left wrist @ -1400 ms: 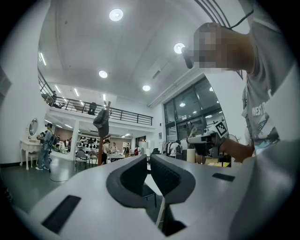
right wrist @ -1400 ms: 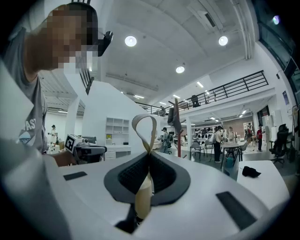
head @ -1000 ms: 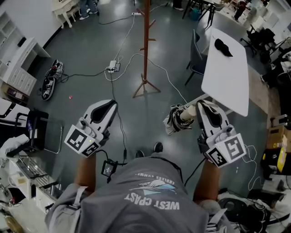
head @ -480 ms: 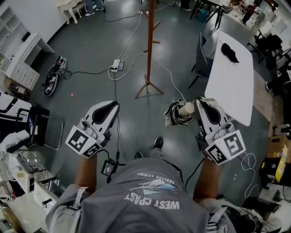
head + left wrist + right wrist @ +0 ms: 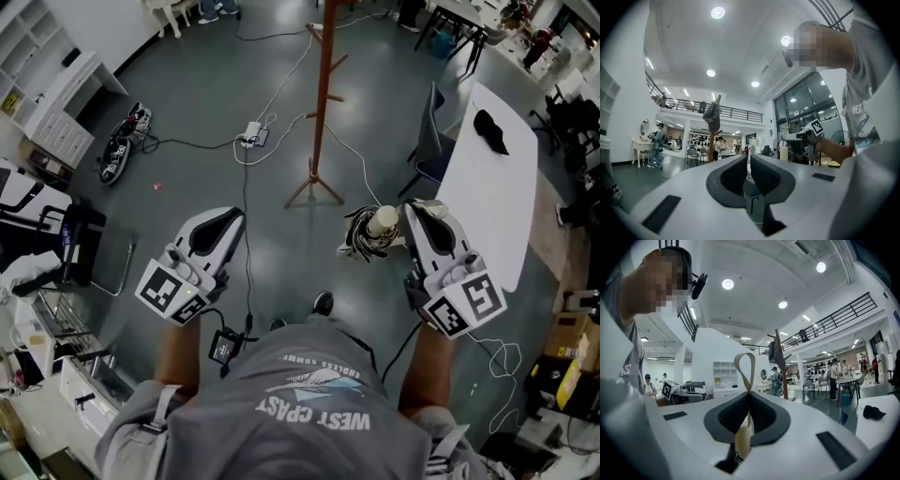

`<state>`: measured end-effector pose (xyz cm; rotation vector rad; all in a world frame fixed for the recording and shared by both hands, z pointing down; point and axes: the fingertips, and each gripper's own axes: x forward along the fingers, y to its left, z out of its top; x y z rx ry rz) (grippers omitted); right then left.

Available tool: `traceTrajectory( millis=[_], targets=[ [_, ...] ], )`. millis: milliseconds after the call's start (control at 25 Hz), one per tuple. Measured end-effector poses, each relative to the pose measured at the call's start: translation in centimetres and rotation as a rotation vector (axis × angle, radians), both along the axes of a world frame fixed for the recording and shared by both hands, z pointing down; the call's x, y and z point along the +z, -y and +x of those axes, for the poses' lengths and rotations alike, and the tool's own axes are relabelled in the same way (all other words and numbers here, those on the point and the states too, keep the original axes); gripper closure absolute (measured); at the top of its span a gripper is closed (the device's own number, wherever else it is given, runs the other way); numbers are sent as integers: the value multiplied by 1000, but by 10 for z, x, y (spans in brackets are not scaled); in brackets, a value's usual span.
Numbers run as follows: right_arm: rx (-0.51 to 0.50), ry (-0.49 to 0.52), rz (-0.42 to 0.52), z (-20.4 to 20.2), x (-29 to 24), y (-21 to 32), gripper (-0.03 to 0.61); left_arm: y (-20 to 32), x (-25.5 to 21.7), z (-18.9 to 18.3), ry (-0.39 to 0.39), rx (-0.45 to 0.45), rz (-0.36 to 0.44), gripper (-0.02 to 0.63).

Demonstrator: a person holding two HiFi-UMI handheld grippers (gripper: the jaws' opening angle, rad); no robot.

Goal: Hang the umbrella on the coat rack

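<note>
Here, umbrella (image 5: 361, 239): folded up and held out over the floor, just left of the right gripper's tip, apart from the coat rack.
Right gripper (image 5: 419, 214): its fingers are pinched on the umbrella; in the right gripper view the pale strap loop (image 5: 738, 361) stands up above them and the beige handle (image 5: 743, 439) shows below.
Left gripper (image 5: 220, 216): fingers drawn together to a thin slit with nothing in it; it is held level with the right one, well apart from the umbrella.
Coat rack (image 5: 322, 103): a red-brown pole upright ahead of the person, nearer the right gripper's side, its feet splayed on the floor; in both gripper views a dark item hangs at its top.
Floor (image 5: 291, 253): bare grey between the person and the rack's feet.
Cables (image 5: 246, 216): a black one runs up from between the grippers to a power strip (image 5: 253, 133); a white one passes beside the rack's feet.
Desk (image 5: 487, 197): white, its long near edge just right of the right gripper; a small black thing (image 5: 490, 131) lies on it.
Chair (image 5: 427, 141): between the rack and the desk's edge, narrowing that side.
</note>
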<state>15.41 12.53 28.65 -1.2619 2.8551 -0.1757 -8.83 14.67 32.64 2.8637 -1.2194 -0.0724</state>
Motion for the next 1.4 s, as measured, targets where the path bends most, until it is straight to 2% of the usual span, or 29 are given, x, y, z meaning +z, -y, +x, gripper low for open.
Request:
traceTrajectory(
  millis=[520, 800, 960, 1400],
  targets=[
    [-128, 13, 17, 17, -3, 54, 548, 31, -4, 20, 13, -124, 19, 577],
    [-137, 33, 1, 26, 0, 75, 548, 47, -10, 31, 31, -133, 15, 577],
    [-121, 27, -10, 27, 3, 86, 548, 64, -8, 32, 29, -116, 11, 577],
    [-62, 10, -26, 28, 5, 115, 548, 122, -12, 51, 14, -4, 23, 577]
  ],
)
